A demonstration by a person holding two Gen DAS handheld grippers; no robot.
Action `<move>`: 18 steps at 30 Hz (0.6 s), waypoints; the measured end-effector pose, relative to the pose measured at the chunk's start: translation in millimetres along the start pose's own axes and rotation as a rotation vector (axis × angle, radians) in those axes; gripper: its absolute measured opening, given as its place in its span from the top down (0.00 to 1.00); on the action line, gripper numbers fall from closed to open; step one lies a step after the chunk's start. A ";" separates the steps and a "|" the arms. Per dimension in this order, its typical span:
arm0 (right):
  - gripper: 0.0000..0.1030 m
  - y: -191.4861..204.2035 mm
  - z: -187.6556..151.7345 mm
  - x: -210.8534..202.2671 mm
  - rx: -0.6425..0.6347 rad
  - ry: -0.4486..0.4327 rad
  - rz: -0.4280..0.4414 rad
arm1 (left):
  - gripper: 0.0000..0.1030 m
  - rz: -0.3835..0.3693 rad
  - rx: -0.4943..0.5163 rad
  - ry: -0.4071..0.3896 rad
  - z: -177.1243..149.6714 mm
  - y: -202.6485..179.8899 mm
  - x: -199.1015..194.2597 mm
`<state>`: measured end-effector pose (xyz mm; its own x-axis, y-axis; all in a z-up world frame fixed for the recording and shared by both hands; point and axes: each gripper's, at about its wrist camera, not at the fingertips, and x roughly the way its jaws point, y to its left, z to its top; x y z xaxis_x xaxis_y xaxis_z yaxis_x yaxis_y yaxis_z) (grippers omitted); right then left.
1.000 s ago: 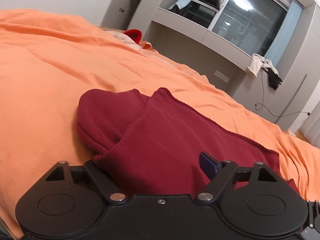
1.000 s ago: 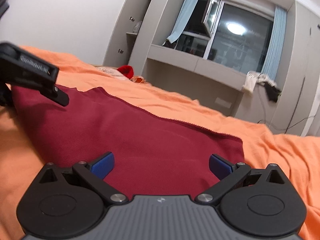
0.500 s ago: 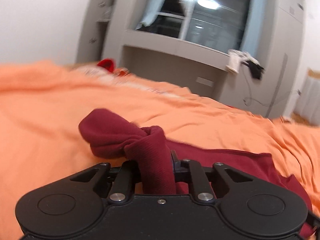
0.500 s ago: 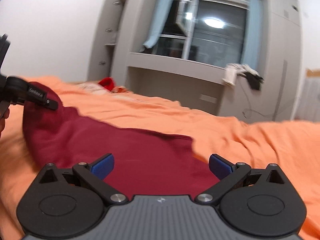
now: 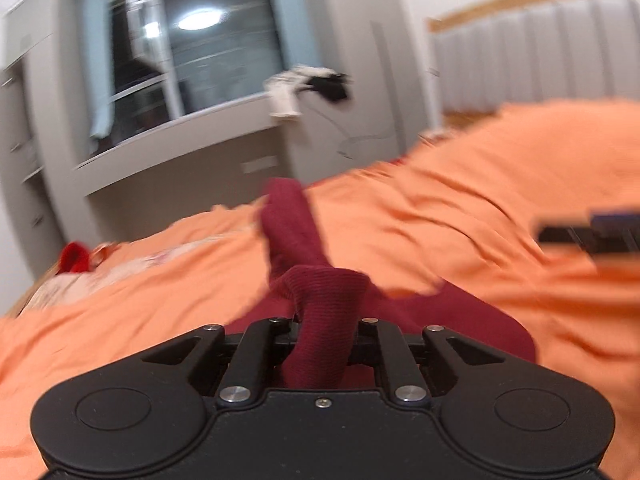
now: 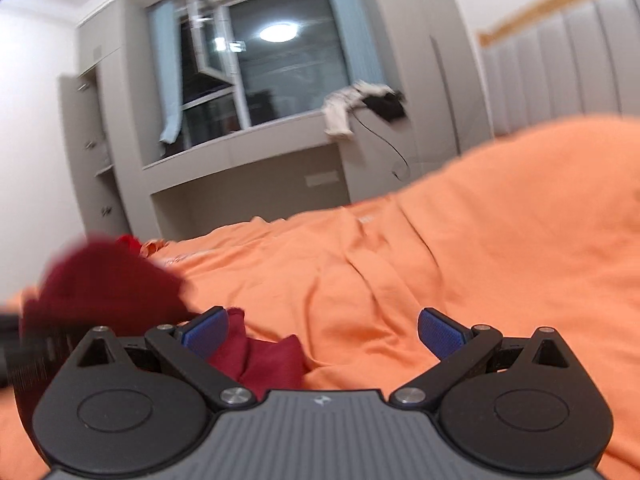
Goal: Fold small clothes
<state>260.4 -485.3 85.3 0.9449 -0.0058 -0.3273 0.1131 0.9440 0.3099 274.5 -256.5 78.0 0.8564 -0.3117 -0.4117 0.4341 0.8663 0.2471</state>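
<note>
Dark red ribbed knit cloth garment [image 5: 320,320]: matt. Orange woven cloth bedsheet [image 6: 460,248]: matt, creased. Black plastic left gripper [image 5: 325,330]: smooth, semi-matt.

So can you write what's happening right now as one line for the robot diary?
step: fold | left gripper: shut on dark red garment, lifted off orange bedsheet | right gripper: open, holding nothing | views: blurred

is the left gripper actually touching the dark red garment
Touching. The left wrist view shows the left gripper shut on a bunched fold of the dark red garment, cloth pinched between its fingers.
</note>
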 end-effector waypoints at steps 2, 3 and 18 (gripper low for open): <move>0.00 -12.9 -0.4 7.6 0.057 0.041 0.008 | 0.85 -0.032 0.040 0.035 -11.0 -21.5 4.8; 0.00 -15.9 -2.5 10.4 0.076 0.059 0.012 | 0.85 -0.041 0.057 0.052 -18.1 -29.1 7.3; 0.00 -2.0 -18.2 49.5 0.339 0.244 0.287 | 0.49 -0.127 0.168 -0.007 -57.0 -52.0 -25.7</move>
<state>301.4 -481.4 52.2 0.8580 0.3538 -0.3725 -0.0095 0.7359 0.6770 214.0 -271.2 25.7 0.7933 -0.4180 -0.4427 0.5790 0.7429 0.3361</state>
